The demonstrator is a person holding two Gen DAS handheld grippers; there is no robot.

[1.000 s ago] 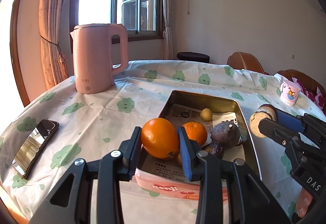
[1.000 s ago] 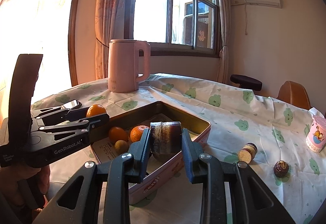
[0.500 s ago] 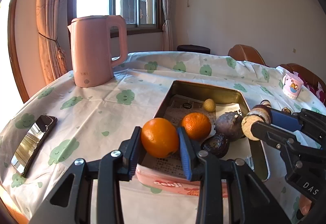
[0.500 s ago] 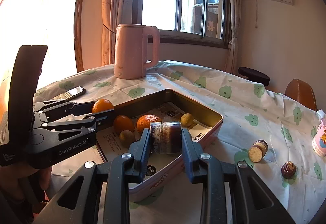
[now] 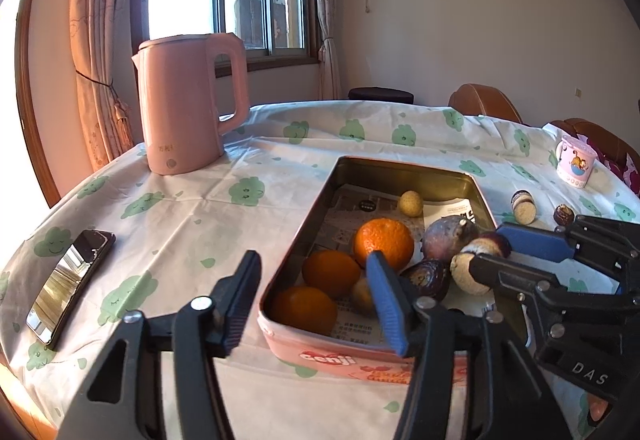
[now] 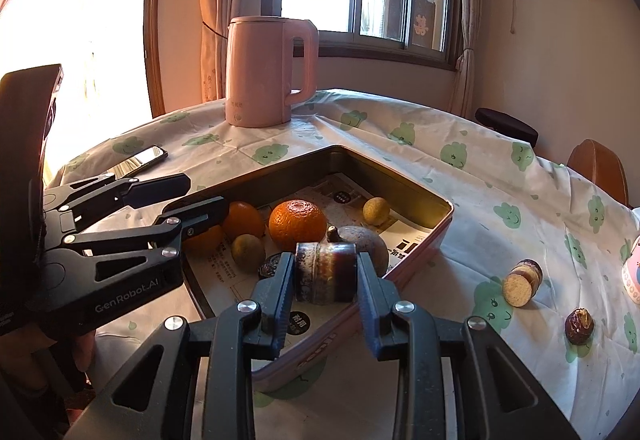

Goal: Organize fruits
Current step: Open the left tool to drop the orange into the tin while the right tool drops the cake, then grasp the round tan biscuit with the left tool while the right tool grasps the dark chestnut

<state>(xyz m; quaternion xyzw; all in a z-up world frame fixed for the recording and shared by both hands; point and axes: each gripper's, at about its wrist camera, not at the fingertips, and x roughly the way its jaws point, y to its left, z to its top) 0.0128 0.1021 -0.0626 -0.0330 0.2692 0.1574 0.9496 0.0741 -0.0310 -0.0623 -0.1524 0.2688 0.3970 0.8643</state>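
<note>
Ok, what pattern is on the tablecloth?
White tablecloth with green smiling cloud shapes, clearest in the left wrist view.

Both tools are matt black plastic scissor-like frames with triangular cut-outs and shiny silver screw heads at the pivots. The left two-finger gripper (image 5: 312, 300) carries ribbed blue pads (image 5: 386, 304) on the inner faces of its fingers; seen from the other side, its body bears pale "GenRobot.AI" lettering. The right two-finger gripper (image 6: 325, 280) has dark ribbed fingertips (image 6: 280, 280), a blue pad and white "DAS" letters on its flank.
</note>
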